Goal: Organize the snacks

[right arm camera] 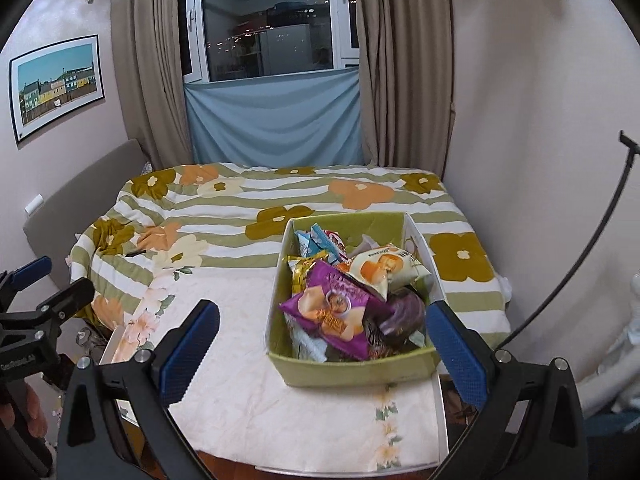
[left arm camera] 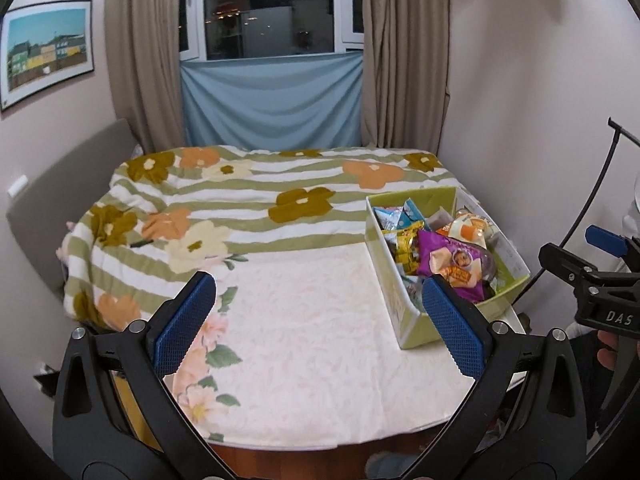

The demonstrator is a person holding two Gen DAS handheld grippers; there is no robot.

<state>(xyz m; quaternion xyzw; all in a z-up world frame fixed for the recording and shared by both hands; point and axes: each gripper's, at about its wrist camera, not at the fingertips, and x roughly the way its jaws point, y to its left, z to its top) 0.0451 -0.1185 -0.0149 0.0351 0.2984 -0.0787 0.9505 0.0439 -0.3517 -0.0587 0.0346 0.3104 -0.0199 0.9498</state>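
A green cardboard box [right arm camera: 352,372] full of snack packets stands on the white tablecloth [right arm camera: 248,392]; a purple packet [right arm camera: 340,304] lies on top, a white-and-orange one [right arm camera: 384,268] behind it. In the left wrist view the same box [left arm camera: 400,292] sits at the right. My left gripper [left arm camera: 320,312] hangs open over the bare cloth, left of the box. My right gripper [right arm camera: 324,344] is open just in front of the box, its fingers wider than the box's near wall, nothing held. Each gripper shows at the edge of the other's view: right gripper [left arm camera: 592,276], left gripper [right arm camera: 36,300].
Behind the table lies a bed with a green-striped flowered blanket [left arm camera: 260,192]. Curtains and a window with a blue cloth [left arm camera: 272,100] are at the back, a wall [right arm camera: 540,160] at the right. A black cable [right arm camera: 592,256] curves along the right side. A framed picture [left arm camera: 44,52] hangs left.
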